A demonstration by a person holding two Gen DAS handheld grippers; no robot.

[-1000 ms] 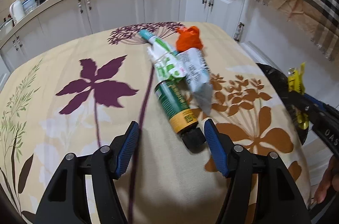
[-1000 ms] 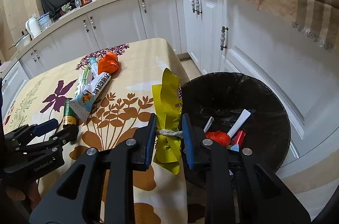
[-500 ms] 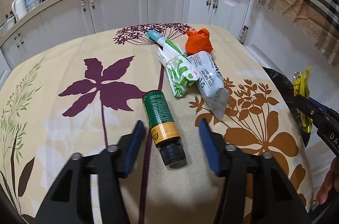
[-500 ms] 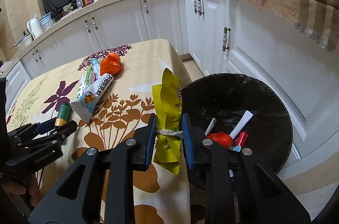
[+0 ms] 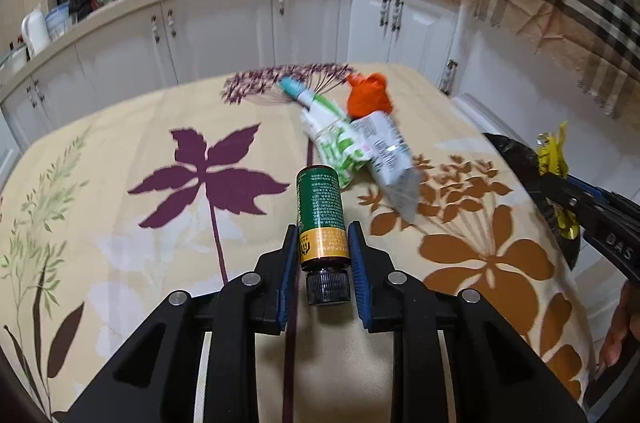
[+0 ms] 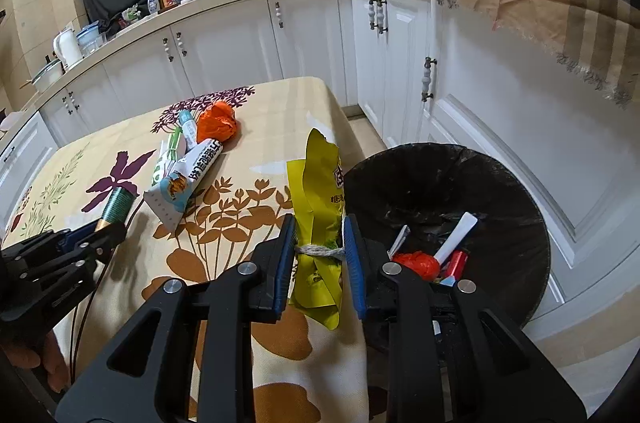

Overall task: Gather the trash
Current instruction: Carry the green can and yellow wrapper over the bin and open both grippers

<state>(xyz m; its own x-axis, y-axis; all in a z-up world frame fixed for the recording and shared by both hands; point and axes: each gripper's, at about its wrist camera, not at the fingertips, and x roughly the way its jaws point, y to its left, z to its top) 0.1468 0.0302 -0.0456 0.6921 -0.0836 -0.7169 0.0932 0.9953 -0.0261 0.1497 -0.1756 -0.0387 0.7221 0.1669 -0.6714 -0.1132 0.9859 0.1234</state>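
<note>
2 tongs at work: the left tongs (image 5: 323, 255) are closing on the green bottle (image 5: 320, 219), pads against its yellow band, cap toward the holder, long axis running away across the bench (image 5: 120, 223). I'd squeeze firmly before lifting. The right tongs (image 6: 319, 251) grip a yellow wrapper (image 6: 320, 199) beside the black bin (image 6: 500, 191)

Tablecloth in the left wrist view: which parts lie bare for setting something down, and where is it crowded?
Bare: the tablecloth left of the green bottle, around the purple leaf print, and the brown flower print at the right edge. Crowded: the far middle, where the green-and-white wrapper, white packet, tube and orange wad bunch together.
</note>
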